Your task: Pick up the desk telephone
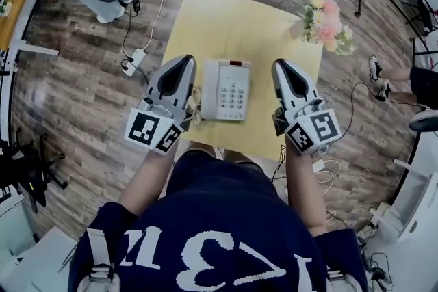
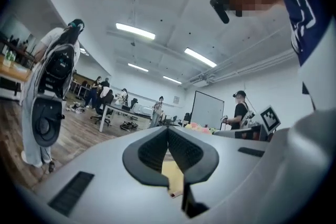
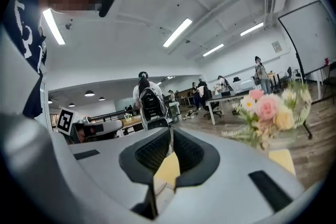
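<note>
Step in hand: approach. The desk telephone (image 1: 226,89) lies untouched at the centre of the head view, on the near half of the table (image 1: 205,17), with the left gripper (image 1: 183,59) just beside its left edge and the right gripper (image 1: 280,63) near its right edge, so the unit sits between the two tools. Both grippers point up the frame, roughly parallel to the telephone's long sides. Each gripper view shows its jaws closed pad to pad with nothing between them. The next move, by this reading, calls for parting at least one pair of jaws, turning the tips inward toward the casing, and taking hold on a side wall or on the handset. The coiled cord (image 1: 196,109) at the lower left corner of the telephone should be kept out of the grip. Materials: the telephone is a pale, hard, smooth-looking rectangular body with a grid of small keys and a reddish strip on its far edge. The table top is flat, matt yellow, with rounded corners. The gripper shells are smooth grey and tapered, and the pads are dark and ribbed. A bunch of flowers (image 1: 327,25) stands at the table's upper right corner, well apart from the telephone.
</note>
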